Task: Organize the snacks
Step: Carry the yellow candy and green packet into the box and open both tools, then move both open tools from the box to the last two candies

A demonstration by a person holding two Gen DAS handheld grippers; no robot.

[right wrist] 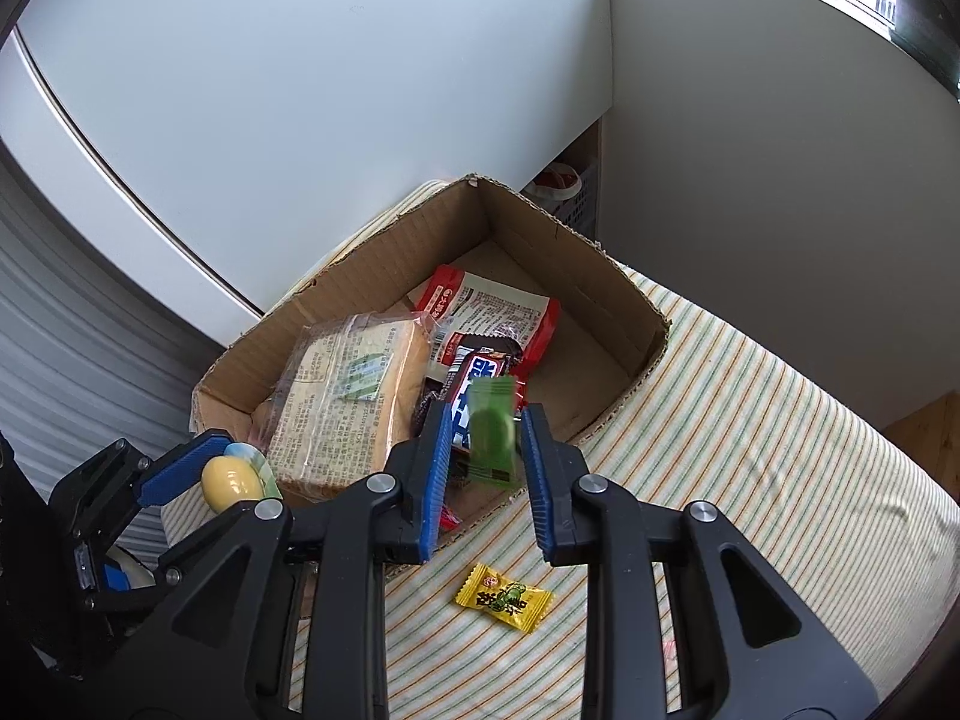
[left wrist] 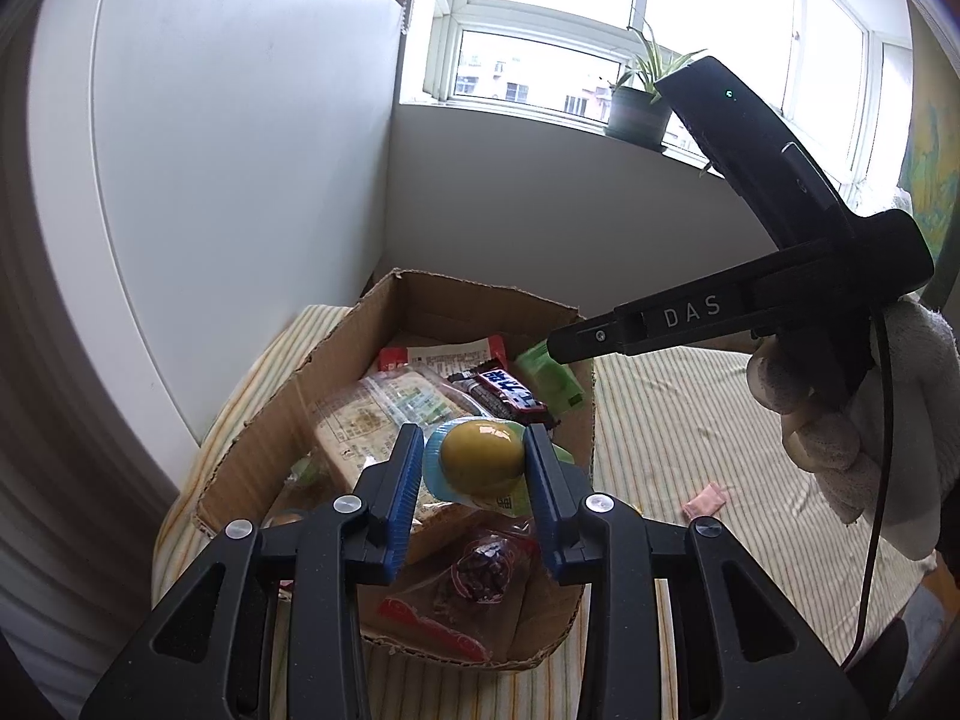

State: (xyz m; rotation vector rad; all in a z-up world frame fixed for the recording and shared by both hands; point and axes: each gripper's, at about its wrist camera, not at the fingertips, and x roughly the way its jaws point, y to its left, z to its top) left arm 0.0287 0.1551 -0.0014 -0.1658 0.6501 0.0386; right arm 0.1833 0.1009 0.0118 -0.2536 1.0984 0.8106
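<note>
Yellow domed jelly cup (left wrist: 477,461), blue rim, in left gripper (left wrist: 474,480)

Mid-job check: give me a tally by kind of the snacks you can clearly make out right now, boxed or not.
Bread pack: 1
Chocolate bar: 1
Red-and-white packet: 1
Green packet: 1
Jelly cup: 1
Bag of dark dried fruit: 1
Small wrapped candies on the cloth, yellow candy and pink candy: 2
Total: 8 (other items in the box are too hidden to count)
</note>
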